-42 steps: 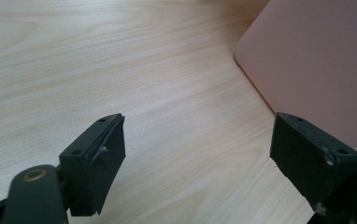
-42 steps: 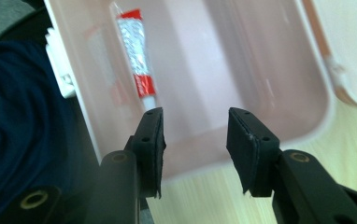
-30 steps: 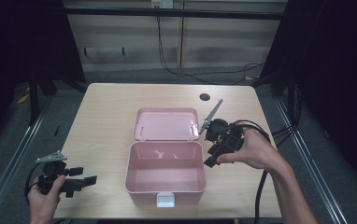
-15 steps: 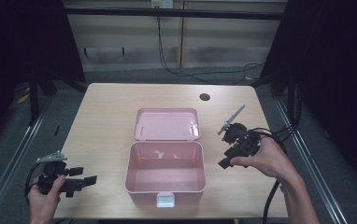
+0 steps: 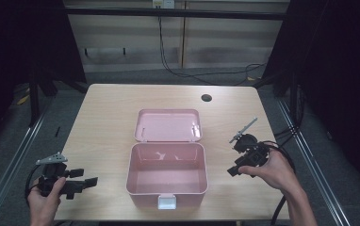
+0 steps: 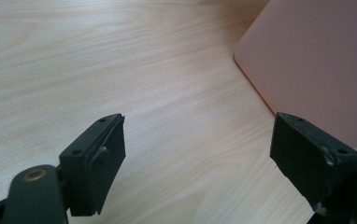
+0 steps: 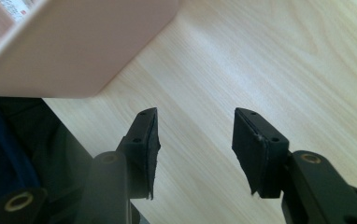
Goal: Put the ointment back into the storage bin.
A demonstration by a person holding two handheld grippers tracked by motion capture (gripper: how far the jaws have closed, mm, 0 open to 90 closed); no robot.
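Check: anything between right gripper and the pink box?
Nothing: bare table lies between the right gripper and the pink box, seen in the high view.

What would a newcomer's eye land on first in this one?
The pink box at the table's middle, its lid thrown back flat and its inside bare. Next, the two black tools flanking it: the left gripper at the near left corner and the right gripper beside the box's right wall, both with jaws apart and nothing between them.

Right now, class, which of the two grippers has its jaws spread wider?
The left gripper, at the table's near left corner: its jaws stand far apart in its own view, while the right gripper shows a narrower gap.
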